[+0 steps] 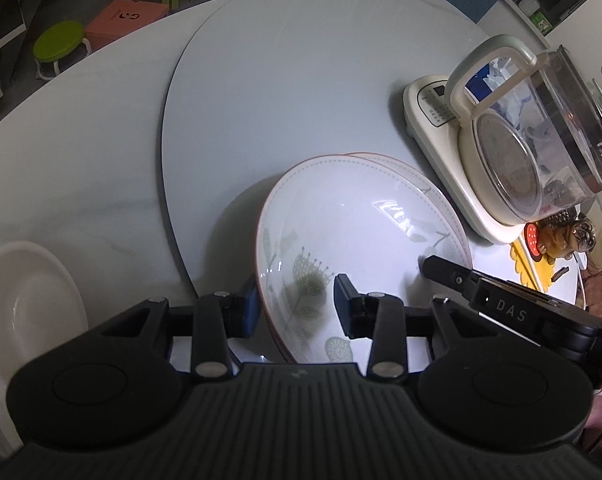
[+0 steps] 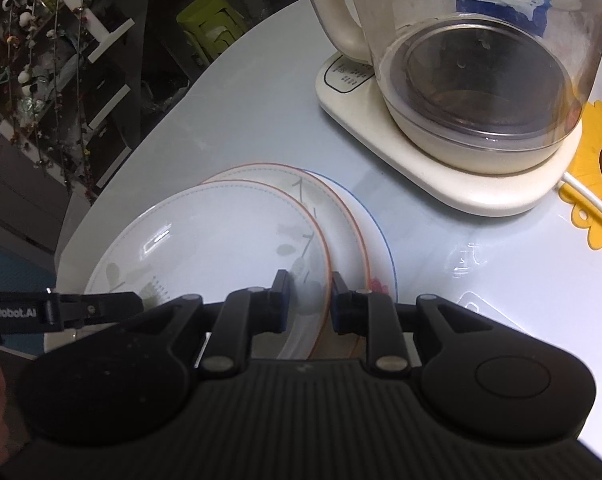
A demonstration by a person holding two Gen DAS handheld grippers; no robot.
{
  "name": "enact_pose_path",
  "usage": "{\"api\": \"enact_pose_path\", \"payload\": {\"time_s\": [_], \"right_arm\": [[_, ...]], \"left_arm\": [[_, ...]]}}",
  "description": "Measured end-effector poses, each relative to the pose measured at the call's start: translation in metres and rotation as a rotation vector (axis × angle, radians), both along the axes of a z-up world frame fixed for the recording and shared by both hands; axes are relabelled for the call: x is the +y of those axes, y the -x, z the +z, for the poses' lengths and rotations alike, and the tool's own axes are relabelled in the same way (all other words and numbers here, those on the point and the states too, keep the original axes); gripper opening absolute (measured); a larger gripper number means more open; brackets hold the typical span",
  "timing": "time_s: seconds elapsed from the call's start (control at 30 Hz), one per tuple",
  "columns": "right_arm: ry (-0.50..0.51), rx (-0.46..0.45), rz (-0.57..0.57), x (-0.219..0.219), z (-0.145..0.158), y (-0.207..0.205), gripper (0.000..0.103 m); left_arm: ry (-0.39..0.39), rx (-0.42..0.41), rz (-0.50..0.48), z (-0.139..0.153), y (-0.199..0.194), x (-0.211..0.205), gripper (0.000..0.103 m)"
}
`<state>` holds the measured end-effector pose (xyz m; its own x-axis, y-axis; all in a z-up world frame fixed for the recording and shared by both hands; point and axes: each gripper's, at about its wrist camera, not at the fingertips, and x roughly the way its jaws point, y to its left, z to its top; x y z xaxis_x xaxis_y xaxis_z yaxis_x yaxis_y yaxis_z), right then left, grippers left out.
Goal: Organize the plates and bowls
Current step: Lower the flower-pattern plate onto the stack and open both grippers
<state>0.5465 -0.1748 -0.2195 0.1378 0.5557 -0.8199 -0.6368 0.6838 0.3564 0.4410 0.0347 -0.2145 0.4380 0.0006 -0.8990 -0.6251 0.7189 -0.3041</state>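
On the pale tabletop, just beside the kettle base, sits a stack of plates: a leaf-patterned top plate on a second red-rimmed plate, with a blue-rimmed plate at the bottom, each offset toward the kettle. The left gripper points steeply down over the near rim of the top plate; its fingers stand apart with that rim passing between them, the left pad close against the outer edge, the right pad over the plate's inside; contact of the pads cannot be confirmed. The right gripper also points steeply down at the opposite side of the stack, its fingers narrowly parted and straddling the top plate's rim; whether the pads press on it cannot be told. Each gripper's tip shows in the other's view. A plain white bowl rests apart near the tabletop's left edge.
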Motion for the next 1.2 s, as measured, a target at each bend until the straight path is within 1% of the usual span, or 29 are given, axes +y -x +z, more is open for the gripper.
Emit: {"api": "enact_pose_path", "payload": {"time_s": [0.2, 0.3, 0.43, 0.63, 0.9, 1.0, 1.1, 1.2], "right_arm": [[0.006, -0.032, -0.024, 0.006, 0.001, -0.007, 0.025], [0.001, -0.037, -0.034, 0.004, 0.003, -0.011, 0.024], [0.004, -0.055, -0.037, 0.002, 0.008, -0.012, 0.024], [0.01, -0.078, -0.047, -0.005, 0.014, -0.009, 0.024], [0.031, -0.11, -0.066, -0.014, 0.02, -0.001, 0.024], [0.043, -0.125, -0.081, -0.019, 0.022, 0.002, 0.024], [0.037, -0.103, -0.097, -0.024, 0.023, 0.003, 0.024], [0.033, -0.111, -0.097, -0.027, 0.03, 0.008, 0.024]], "left_arm": [[0.042, 0.03, 0.002, -0.007, -0.006, 0.0, 0.045], [0.058, 0.023, 0.001, -0.007, -0.005, -0.001, 0.045], [0.103, 0.021, 0.002, -0.01, -0.001, 0.0, 0.045], [0.128, 0.015, -0.023, -0.01, 0.003, -0.008, 0.045], [0.143, 0.006, -0.057, -0.007, 0.006, -0.01, 0.045], [0.135, -0.008, -0.075, -0.002, 0.01, -0.014, 0.045], [0.13, -0.021, -0.085, 0.005, 0.014, -0.017, 0.045], [0.109, -0.039, -0.094, 0.015, 0.019, -0.02, 0.045]]}}
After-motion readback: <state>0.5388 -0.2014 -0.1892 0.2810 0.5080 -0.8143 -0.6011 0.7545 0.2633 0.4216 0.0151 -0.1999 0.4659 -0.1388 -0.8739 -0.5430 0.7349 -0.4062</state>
